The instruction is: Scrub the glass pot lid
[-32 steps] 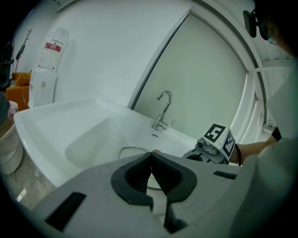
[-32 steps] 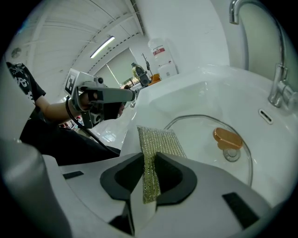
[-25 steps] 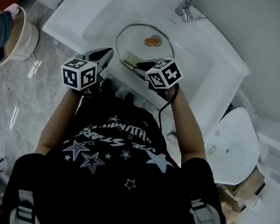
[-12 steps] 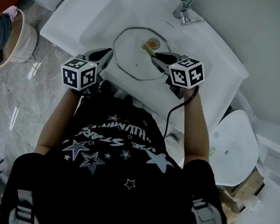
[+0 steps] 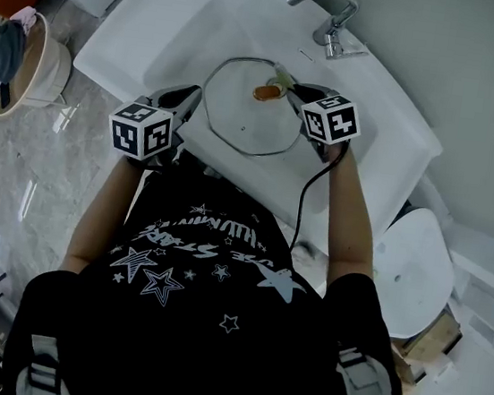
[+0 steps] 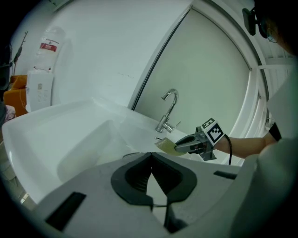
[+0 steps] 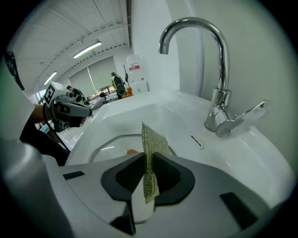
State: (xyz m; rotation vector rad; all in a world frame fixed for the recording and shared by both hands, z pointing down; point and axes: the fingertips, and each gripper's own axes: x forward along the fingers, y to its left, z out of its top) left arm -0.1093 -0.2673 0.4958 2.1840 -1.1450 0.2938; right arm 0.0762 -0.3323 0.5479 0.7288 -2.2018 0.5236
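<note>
While tight on scourer (image 7: pixel 151 160), right jaws.

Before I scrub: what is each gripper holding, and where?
Right gripper: green mesh scouring pad, by its near edge. Left gripper: round glass pot lid, apparently by its rim.

The right gripper (image 5: pixel 295 92) was lifted off the near rim of the round glass pot lid (image 5: pixel 234 123), carried out past the lid's right side, and then brought in toward the chrome tap (image 5: pixel 332 18). With it, the yellow-green mesh scouring pad (image 7: pixel 150 155) was swept from the near-left part of the glass, across to the orange-brown knob (image 5: pixel 265 92), and was finished just beyond that knob on the far right. The forearm behind the gripper was stretched further out over the white basin (image 5: pixel 161 27), and its black cable was drawn out straighter along the arm.
</note>
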